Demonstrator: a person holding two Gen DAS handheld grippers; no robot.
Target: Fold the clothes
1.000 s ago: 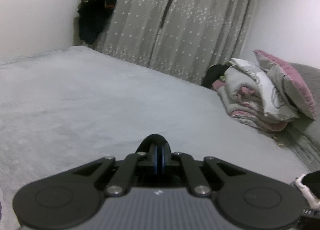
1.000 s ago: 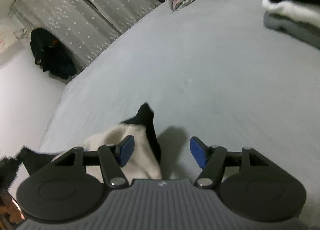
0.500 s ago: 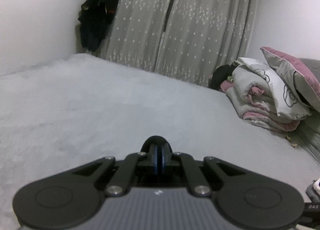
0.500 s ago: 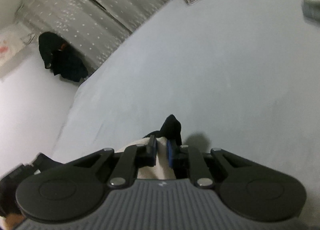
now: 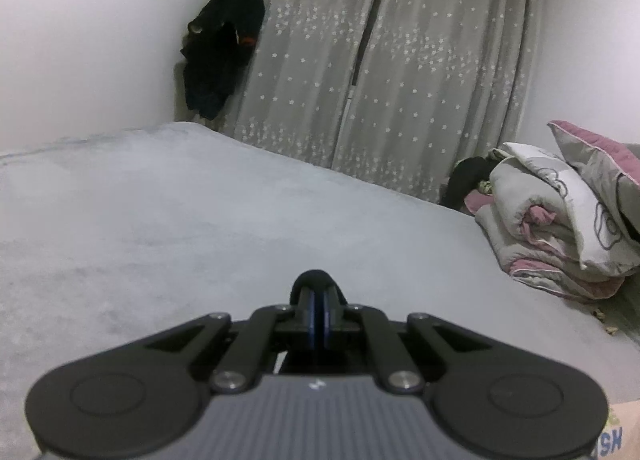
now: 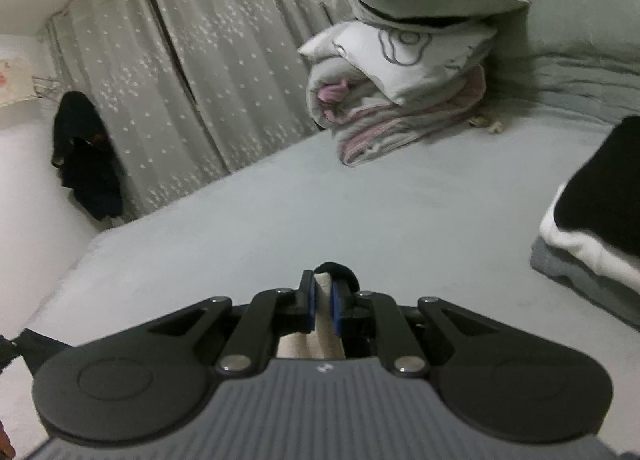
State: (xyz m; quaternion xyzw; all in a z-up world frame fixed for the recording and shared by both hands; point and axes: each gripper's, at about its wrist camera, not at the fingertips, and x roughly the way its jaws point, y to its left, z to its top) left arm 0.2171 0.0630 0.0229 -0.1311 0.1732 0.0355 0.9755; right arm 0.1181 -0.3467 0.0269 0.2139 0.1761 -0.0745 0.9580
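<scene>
My right gripper [image 6: 323, 304] is shut on a cream and black garment [image 6: 326, 292]; cream cloth runs between the blue pads and a black edge pokes out above them. Most of the garment hangs below, hidden by the gripper body. My left gripper [image 5: 319, 314] is shut on a dark fold of cloth [image 5: 316, 280] that sticks up past the fingertips; the rest of that cloth is hidden. Both grippers are held above the pale grey bed [image 5: 180, 220].
A stack of folded clothes [image 6: 588, 236], black over white over grey, lies on the bed at the right. A rolled quilt and pillows [image 6: 400, 72] sit at the bed head. Grey star curtains [image 5: 380, 72] and a hanging black coat [image 5: 220, 52] are behind.
My right gripper closed on the cream and black garment and lifted it, swinging toward the bed head. My left gripper stayed shut and rose a little.
</scene>
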